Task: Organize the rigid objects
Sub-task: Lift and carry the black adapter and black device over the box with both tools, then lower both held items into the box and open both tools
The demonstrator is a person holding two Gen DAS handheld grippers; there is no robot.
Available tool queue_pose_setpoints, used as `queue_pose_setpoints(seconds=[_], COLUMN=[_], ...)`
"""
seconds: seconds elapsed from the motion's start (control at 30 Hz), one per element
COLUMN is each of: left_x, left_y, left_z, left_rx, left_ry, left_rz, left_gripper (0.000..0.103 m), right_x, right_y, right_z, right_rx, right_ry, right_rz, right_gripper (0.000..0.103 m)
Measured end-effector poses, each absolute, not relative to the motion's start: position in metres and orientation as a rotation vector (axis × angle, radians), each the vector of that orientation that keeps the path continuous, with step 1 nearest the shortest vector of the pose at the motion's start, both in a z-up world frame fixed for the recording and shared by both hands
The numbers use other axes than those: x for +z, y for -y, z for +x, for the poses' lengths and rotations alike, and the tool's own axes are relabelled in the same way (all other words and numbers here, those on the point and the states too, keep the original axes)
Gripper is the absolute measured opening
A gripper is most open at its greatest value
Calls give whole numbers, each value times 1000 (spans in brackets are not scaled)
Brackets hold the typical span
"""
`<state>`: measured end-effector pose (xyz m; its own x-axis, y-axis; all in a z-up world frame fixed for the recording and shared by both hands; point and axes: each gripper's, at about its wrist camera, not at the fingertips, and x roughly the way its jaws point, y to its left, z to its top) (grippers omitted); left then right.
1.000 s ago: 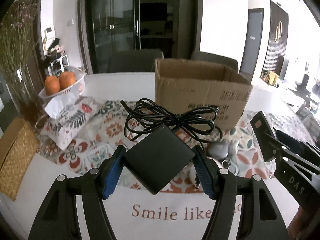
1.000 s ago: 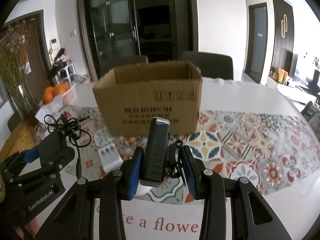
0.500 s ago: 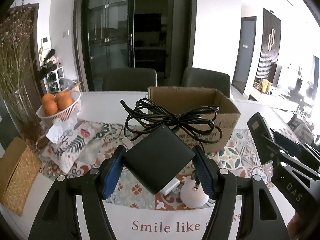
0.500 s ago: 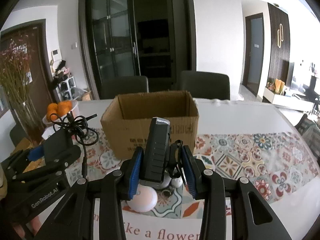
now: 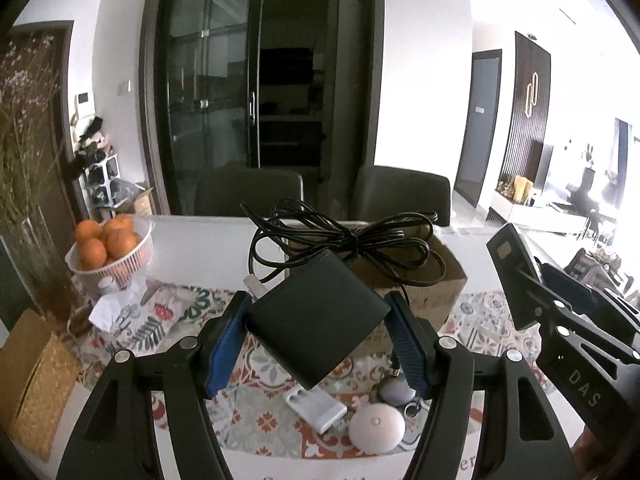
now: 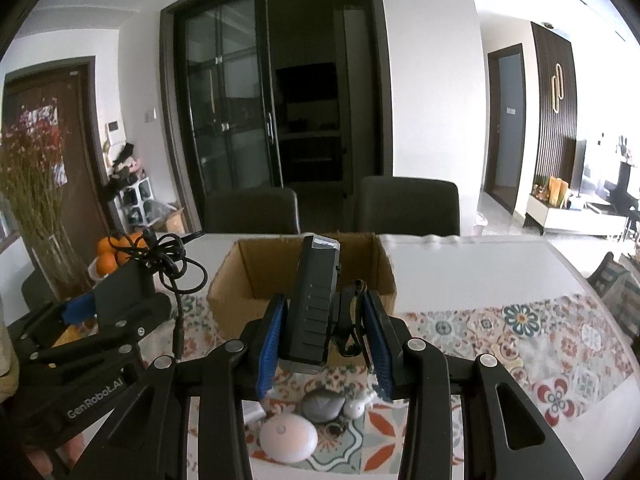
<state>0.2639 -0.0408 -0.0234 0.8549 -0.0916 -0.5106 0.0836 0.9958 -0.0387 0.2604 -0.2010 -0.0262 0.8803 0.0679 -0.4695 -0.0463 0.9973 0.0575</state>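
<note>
Blue pads of your left gripper (image 5: 318, 340) clamp the black adapter (image 5: 318, 320) by opposite corners; its stiff cord (image 5: 344, 244) lies bundled on top and may slide. Right gripper (image 6: 324, 340) pinches a rigid black device (image 6: 314, 300) upright. Both are held above the table's near edge, short of the box (image 6: 248, 276). Corner grip looks insecure.

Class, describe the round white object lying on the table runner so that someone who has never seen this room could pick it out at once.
Start at the open cardboard box on the patterned runner and come toward the camera. A small cluster lies on the runner there, and the white puck is its nearest piece. Beside the grey stone-like lump and the flat white rectangular piece, it alone is a smooth pale dome.
</note>
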Motion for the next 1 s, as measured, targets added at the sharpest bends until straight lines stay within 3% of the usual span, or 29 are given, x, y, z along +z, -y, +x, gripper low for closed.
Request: queue_pose_setpoints(seconds=[0.6,1.0], left_x=[-1,-4], left_y=[53,61], left_z=[324,370], left_rx=[-148,-178], left_ry=[-537,-634], left_rz=[-17,-27], left_gripper=[67,67], right_x=[-2,-2], right_y=[213,215], right_z=[320,366], right_rx=[84,102], right_ry=[-501,-561], right_rz=[52,54], right_gripper=[40,39])
